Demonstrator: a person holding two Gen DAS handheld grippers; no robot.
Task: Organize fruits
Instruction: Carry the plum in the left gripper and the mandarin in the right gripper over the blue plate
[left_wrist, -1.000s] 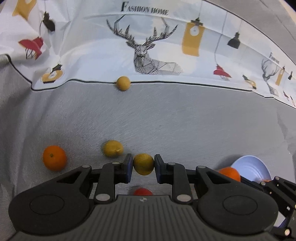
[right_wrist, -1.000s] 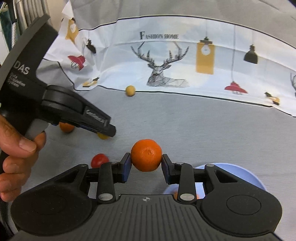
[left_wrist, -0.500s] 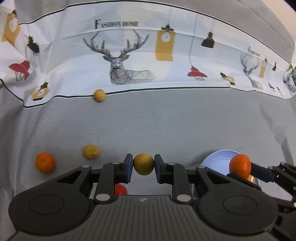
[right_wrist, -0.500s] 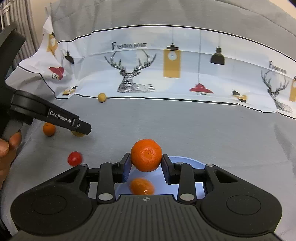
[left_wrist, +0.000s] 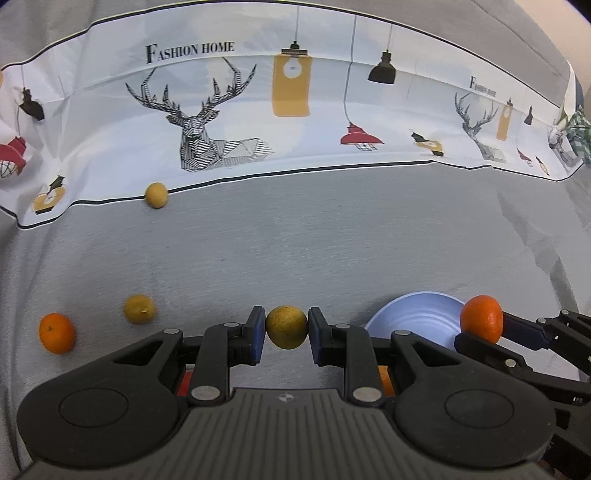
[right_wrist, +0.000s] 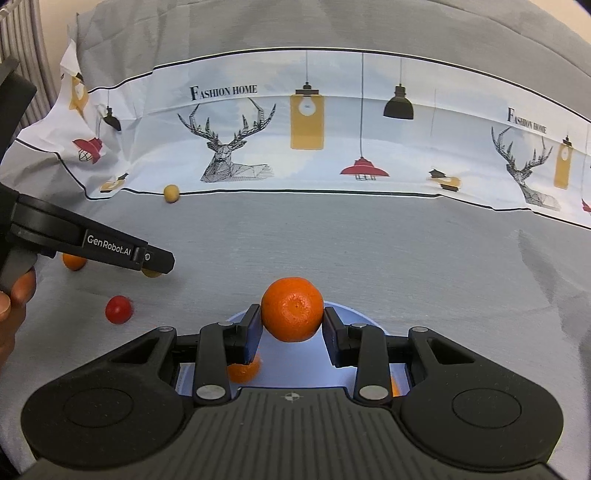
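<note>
Fruit held in two hand-held grippers above a grey tabletop. The left hand-held gripper (left_wrist: 286, 326) is clamped on a yellow-green lime (left_wrist: 286, 327), which is pinched at its two sides by the blue pads and held clear of the cloth. The lime is nearly round, so that no long axis can be told; which way its stem end points cannot be told either. The right hand-held gripper (right_wrist: 292, 320) is clamped on a mandarin (right_wrist: 292, 309), whose small navel dot is turned toward the camera and whose slightly flattened shape lies with its wider span across the jaws. The mandarin is held above a pale blue bowl (right_wrist: 343, 369), in which another orange fruit (right_wrist: 243, 371) is partly seen under the left finger.

In the left wrist view the bowl (left_wrist: 413, 317) lies to the right, with the held mandarin (left_wrist: 481, 318) over its far rim. On the cloth to the left lie a second lime (left_wrist: 139, 309) and, beside it but apart, a loose mandarin (left_wrist: 57, 333). A small yellow fruit (left_wrist: 156, 195) rests at the edge of a printed cloth (left_wrist: 295, 122) showing deer and lamps. A cherry tomato (right_wrist: 118, 309) lies on the tabletop (right_wrist: 369, 251) well left of the bowl. Fingers of a hand (right_wrist: 14, 295) are seen at the left edge of the right wrist view.
</note>
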